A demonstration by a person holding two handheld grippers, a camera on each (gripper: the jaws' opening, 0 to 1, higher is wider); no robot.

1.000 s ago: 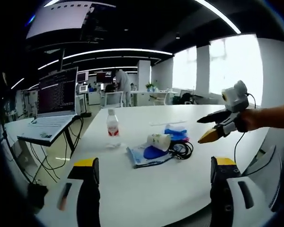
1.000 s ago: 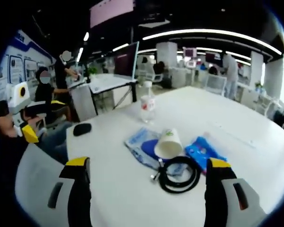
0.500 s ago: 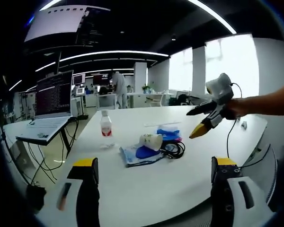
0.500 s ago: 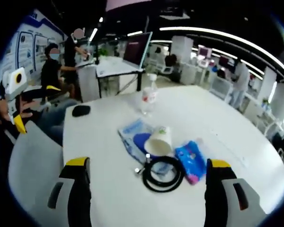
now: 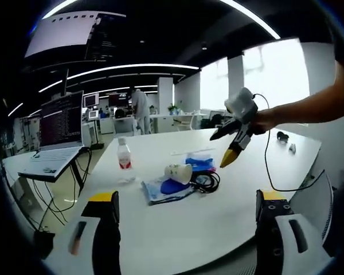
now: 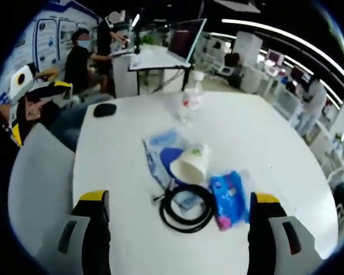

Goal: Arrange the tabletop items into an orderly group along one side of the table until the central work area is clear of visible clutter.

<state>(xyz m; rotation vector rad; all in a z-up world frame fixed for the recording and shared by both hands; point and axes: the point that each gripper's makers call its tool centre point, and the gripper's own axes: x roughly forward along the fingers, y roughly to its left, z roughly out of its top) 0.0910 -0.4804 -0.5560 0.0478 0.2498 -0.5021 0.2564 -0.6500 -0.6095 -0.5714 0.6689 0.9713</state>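
Observation:
A clear water bottle (image 5: 124,161) (image 6: 190,102) stands on the white table (image 5: 178,229) (image 6: 120,189). Beside it a paper cup (image 5: 178,172) (image 6: 189,164) lies on its side on a blue-and-white pouch (image 5: 160,190) (image 6: 159,153). A coiled black cable (image 5: 207,182) (image 6: 186,208) and a blue tissue pack (image 5: 199,163) (image 6: 225,198) lie next to them. My right gripper (image 5: 222,146) (image 6: 179,197) hovers open above the cluster, looking down on it. My left gripper (image 5: 187,196) (image 6: 15,123) is held open near the table's edge, well back from the items.
A black mouse (image 6: 105,109) lies near the table's edge. An open laptop (image 5: 58,123) sits on a stand with hanging cables beside the table. A white chair (image 6: 34,189) stands close to the edge. Small dark objects (image 5: 283,136) lie at the table's far end. People are beyond the table.
My right gripper has risen and moved in over the cluster, tilting down onto it. The left gripper view has drawn back a little. The items have not moved.

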